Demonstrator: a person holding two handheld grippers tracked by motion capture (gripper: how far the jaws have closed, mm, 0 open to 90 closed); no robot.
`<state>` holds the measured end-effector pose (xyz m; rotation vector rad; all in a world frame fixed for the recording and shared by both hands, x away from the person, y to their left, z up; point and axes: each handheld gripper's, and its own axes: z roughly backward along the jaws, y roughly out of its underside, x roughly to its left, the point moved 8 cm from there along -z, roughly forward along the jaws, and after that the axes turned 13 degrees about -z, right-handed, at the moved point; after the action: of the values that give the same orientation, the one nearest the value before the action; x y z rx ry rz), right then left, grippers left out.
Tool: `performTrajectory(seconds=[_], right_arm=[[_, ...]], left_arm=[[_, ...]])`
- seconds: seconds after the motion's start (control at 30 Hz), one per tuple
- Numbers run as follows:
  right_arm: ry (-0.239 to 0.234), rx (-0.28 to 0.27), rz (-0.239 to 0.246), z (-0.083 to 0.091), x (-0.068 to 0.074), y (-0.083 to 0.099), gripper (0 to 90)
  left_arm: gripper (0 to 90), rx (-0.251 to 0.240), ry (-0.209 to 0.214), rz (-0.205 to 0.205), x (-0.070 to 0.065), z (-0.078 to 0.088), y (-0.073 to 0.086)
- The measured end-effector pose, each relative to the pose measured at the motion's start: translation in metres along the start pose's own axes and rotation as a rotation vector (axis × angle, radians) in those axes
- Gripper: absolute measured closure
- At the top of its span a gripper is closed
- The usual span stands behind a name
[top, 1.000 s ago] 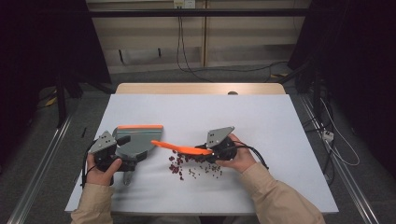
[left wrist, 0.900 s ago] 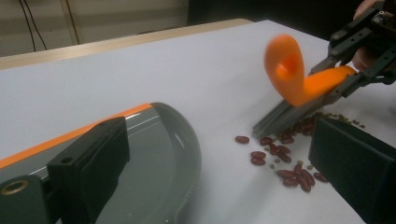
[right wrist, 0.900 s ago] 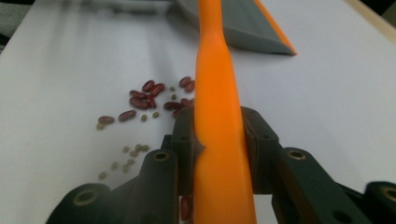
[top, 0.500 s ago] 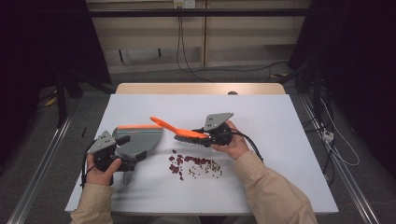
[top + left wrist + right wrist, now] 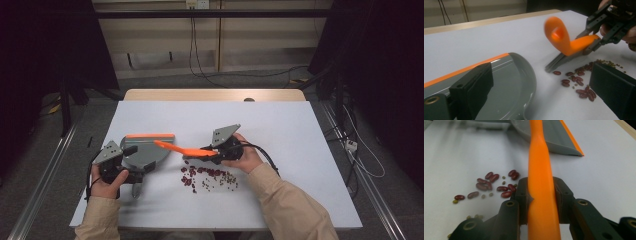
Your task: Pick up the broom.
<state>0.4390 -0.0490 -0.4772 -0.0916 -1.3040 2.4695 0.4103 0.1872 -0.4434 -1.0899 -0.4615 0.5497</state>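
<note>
My right gripper (image 5: 207,152) is shut on the orange handle of a small brush (image 5: 182,148), close to its grey bristles (image 5: 557,62). The handle (image 5: 539,165) points toward a grey dustpan (image 5: 147,154) with an orange lip, which lies flat on the white table. Red beans and smaller green ones (image 5: 210,176) lie scattered just in front of the brush, beside the pan's rounded back (image 5: 530,80). My left gripper (image 5: 134,164) rests at the pan's near left side. Its jaws stand wide apart, one over the pan and the other out over the bare table by the beans (image 5: 579,85).
The white tabletop (image 5: 300,130) stretches beyond and to the right of the work. A wooden strip (image 5: 215,95) runs along its far edge. Cables hang behind the table, and a metal rail (image 5: 45,175) runs along the floor at left.
My right gripper carried the brush away from the beans, farther from the person and slightly left, so the handle now reaches over the pan. The left gripper and pan stayed put.
</note>
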Motion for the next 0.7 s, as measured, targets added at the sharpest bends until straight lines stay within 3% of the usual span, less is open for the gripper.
performTrajectory(seconds=[0.3,0.43,0.53,0.7], right_arm=[[-0.035,0.001,0.023,0.009,0.017,0.006,70.5],[-0.015,-0.012,0.016,0.013,0.017,0.007,70.7],[0.025,-0.055,-0.032,0.018,0.009,0.002,70.7],[0.088,-0.142,-0.177,0.03,-0.002,-0.01,70.8]], left_arm=[[5.4,-0.003,0.0,-0.002,-0.001,0.0,0.0],[5.4,-0.003,-0.001,-0.003,-0.001,0.0,0.0],[5.4,-0.001,0.001,-0.004,-0.001,-0.001,0.0],[5.4,0.0,0.003,-0.006,-0.002,-0.001,0.0]])
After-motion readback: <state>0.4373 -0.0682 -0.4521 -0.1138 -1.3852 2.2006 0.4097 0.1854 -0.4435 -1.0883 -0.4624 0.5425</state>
